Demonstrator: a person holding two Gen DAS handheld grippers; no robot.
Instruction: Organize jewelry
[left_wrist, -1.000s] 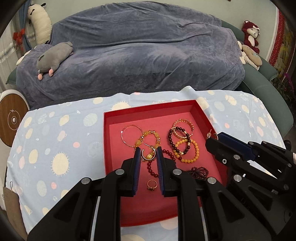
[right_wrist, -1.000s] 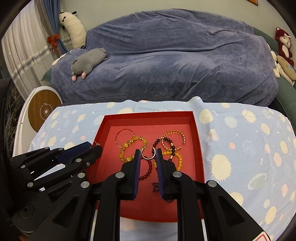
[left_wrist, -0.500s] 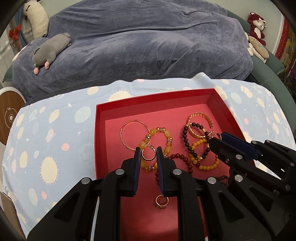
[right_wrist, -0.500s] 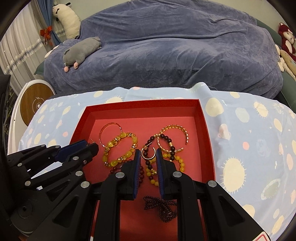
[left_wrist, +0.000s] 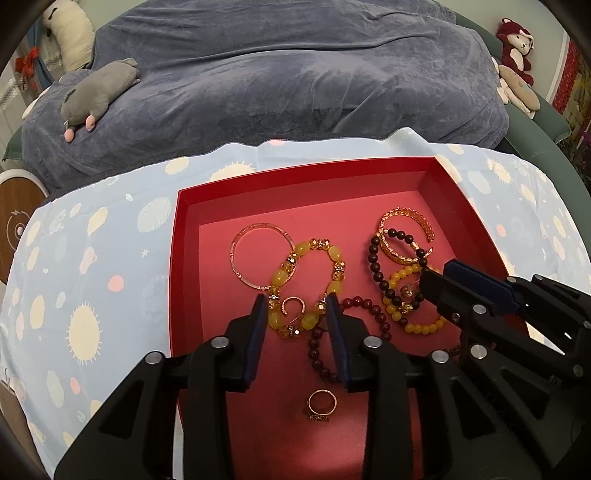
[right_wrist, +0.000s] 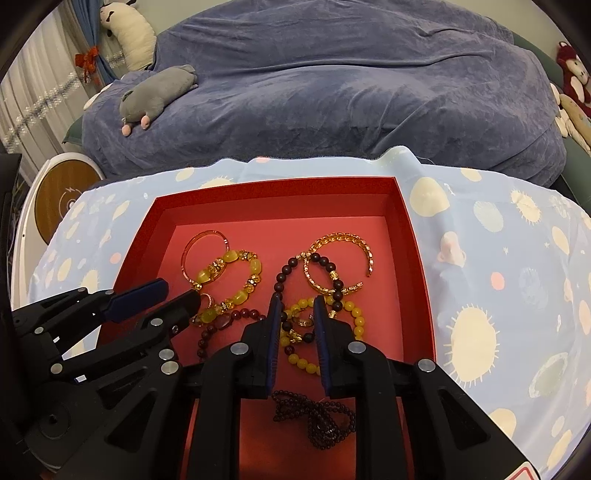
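Observation:
A red tray (left_wrist: 295, 173) (right_wrist: 273, 188) holds a thin rose-gold bangle (left_wrist: 258, 254), a yellow crystal-bead bracelet (left_wrist: 301, 249), a dark red bead string (left_wrist: 369, 304), a gold cuff (left_wrist: 402, 214) and a gold ring (left_wrist: 321, 402). My left gripper (left_wrist: 295, 301) (right_wrist: 179, 291) hangs low over the tray, jaws opening. A small open gold hoop (left_wrist: 293, 306) lies loose between them, untouched by either pad. My right gripper (right_wrist: 297, 299) (left_wrist: 436, 273) is opening too, with a small ring (right_wrist: 304, 321) resting on yellow beads (right_wrist: 356, 321) in its gap.
The tray sits on a light blue cloth (right_wrist: 480, 258) with sun prints. Behind it is a sofa under a blue-grey blanket (left_wrist: 295, 74) with a grey plush (left_wrist: 99, 88). A round wooden disc (right_wrist: 62, 199) stands at the left. A tangle of tiny dark beads (right_wrist: 317, 421) lies near the tray's front.
Both grippers have come down closer to the tray. The left jaws have widened and the small hoop they pinched now lies in the tray. The right jaws have parted slightly.

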